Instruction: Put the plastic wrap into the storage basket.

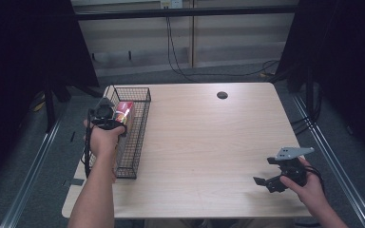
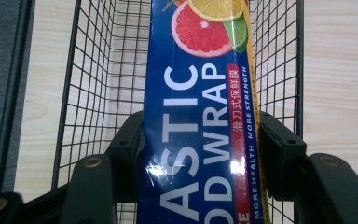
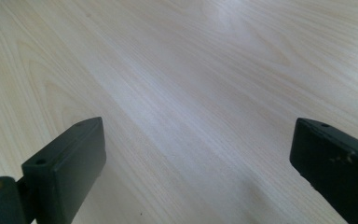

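A long blue plastic-wrap box [image 2: 200, 116] with citrus slices printed on it lies lengthwise in a black wire basket [image 2: 98, 84]. My left gripper [image 2: 200, 144] is shut on that box, one jaw pressed against each long side. From above, the box [image 1: 123, 112] shows red and white inside the basket [image 1: 135, 142] at the table's left edge, and the left gripper [image 1: 105, 114] sits over the basket's far half. My right gripper [image 1: 269, 183] hovers open near the table's front right corner. Between its wide-apart jaws [image 3: 198, 158] there is only bare wood.
The light wooden table [image 1: 204, 142] has a round cable hole [image 1: 222, 95] near its far edge. Cables hang down the wall behind. Dark curtains stand on both sides, and metal rails run along the floor left and right.
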A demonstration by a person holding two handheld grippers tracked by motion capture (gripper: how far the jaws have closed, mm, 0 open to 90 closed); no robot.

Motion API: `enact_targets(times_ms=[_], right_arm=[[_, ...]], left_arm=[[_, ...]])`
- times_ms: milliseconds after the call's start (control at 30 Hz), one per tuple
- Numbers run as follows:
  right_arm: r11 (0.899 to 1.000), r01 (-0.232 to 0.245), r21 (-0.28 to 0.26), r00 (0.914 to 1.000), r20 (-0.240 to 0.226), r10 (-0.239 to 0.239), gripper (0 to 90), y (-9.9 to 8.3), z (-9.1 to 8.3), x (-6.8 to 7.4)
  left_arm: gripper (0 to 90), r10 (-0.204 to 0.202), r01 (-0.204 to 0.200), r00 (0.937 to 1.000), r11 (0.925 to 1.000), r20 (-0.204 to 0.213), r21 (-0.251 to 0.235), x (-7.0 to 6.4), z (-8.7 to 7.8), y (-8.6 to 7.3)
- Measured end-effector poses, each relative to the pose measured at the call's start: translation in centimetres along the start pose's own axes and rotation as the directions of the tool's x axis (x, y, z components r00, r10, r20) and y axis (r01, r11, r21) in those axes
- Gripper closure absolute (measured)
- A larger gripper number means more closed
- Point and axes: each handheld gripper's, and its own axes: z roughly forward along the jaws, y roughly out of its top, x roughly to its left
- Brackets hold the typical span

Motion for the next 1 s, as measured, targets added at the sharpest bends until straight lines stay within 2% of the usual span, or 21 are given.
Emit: enact_targets(times_ms=[433, 567, 667, 1000], right_arm=[[1.000, 0.004, 0.006, 1.0000, -0.005, -0.004, 3.4, 0.0, 0.1, 0.1], [1.000, 0.003, 0.008, 1.0000, -0.006, -0.003, 3.4, 0.0, 0.1, 0.1], [1.000, 0.001, 0.009, 1.0000, -0.006, -0.001, 3.4, 0.0, 0.1, 0.1], [1.000, 0.007, 0.010, 1.0000, -0.007, -0.007, 3.4, -0.1, 0.1, 0.1]], left_arm=[[42.7, -0.006, 0.006, 1.0000, 1.0000, -0.005, 0.000, 0.0, 0.9, 0.5], [42.6, 0.005, -0.005, 1.0000, 1.0000, 0.000, 0.004, 0.0, 1.2, 0.7], [42.6, -0.004, 0.004, 1.0000, 1.0000, 0.005, -0.003, -0.1, 1.5, 0.7], [42.0, 0.005, -0.005, 1.0000, 0.9998, 0.006, 0.017, 0.1, 1.8, 0.7]])
